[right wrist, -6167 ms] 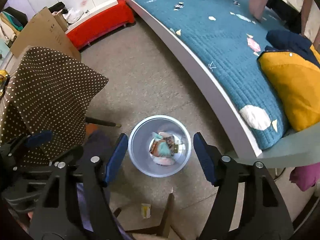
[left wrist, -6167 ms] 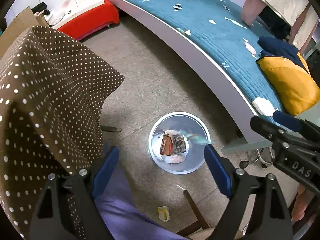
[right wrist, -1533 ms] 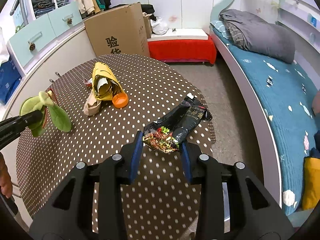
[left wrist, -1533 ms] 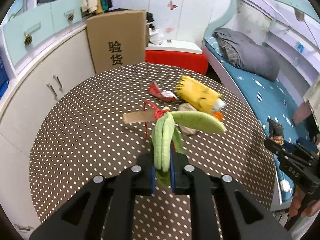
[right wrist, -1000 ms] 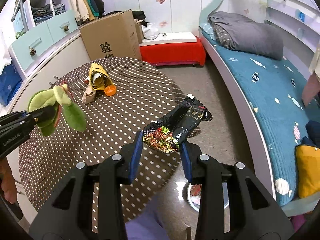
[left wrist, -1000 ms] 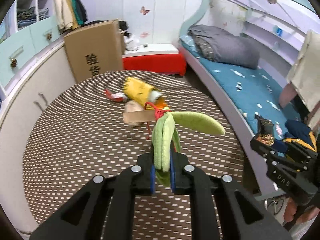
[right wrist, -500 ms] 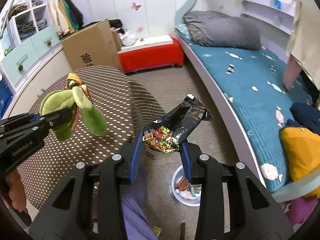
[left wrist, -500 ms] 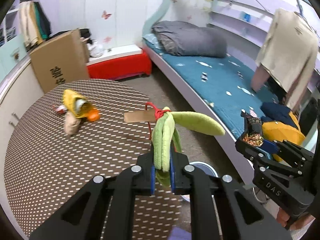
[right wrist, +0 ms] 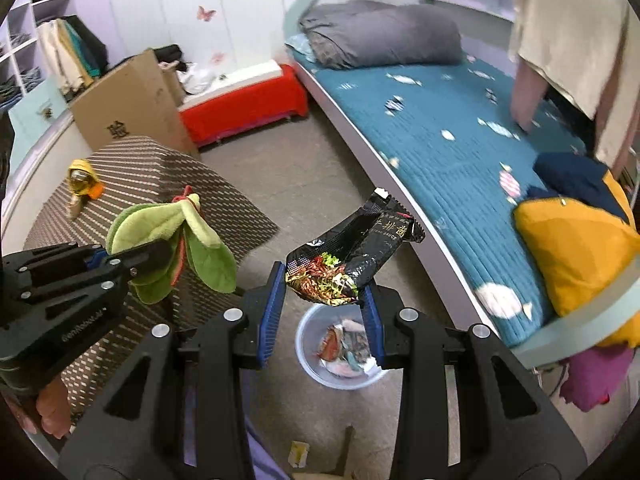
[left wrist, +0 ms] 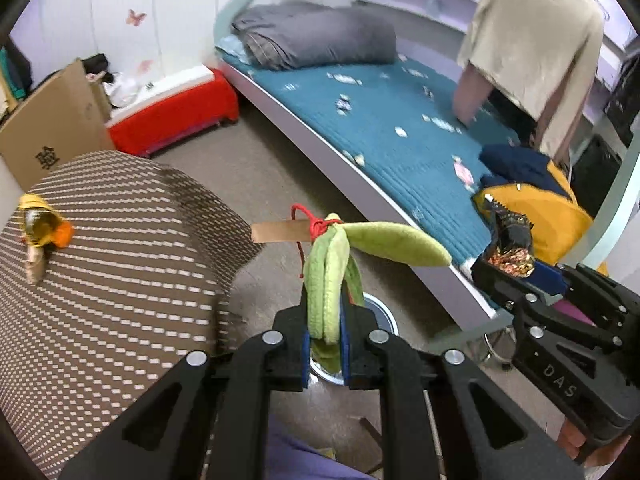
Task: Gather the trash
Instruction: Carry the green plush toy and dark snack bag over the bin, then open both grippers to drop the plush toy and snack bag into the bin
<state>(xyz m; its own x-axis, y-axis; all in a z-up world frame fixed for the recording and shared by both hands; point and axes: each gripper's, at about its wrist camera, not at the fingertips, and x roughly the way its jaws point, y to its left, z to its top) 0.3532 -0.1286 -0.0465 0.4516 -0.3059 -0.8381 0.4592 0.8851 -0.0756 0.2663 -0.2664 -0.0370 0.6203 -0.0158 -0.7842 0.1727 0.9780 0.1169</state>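
Right wrist view: trash in the bin [right wrist: 340, 344] is shown below the right gripper [right wrist: 322, 300], clamped on a wrapper [right wrist: 352, 252]. Left view: bin mostly hidden behind the left gripper [left wrist: 325, 354], clamped on green leaves [left wrist: 324, 292].

Landmark: dotted round table [right wrist: 132, 184]. On its far left edge: yellow wrapper [right wrist: 80, 178] w/ orange cap [right wrist: 96, 190], touching. Floor [right wrist: 304, 184] right of table; on it, near table's right edge, trash bin [right wrist: 308, 356] w/ wrappers inside. Bed [right wrist: 460, 148] beyond bin, carrying grey bedding [right wrist: 384, 36] & yellow cushion [right wrist: 576, 248].
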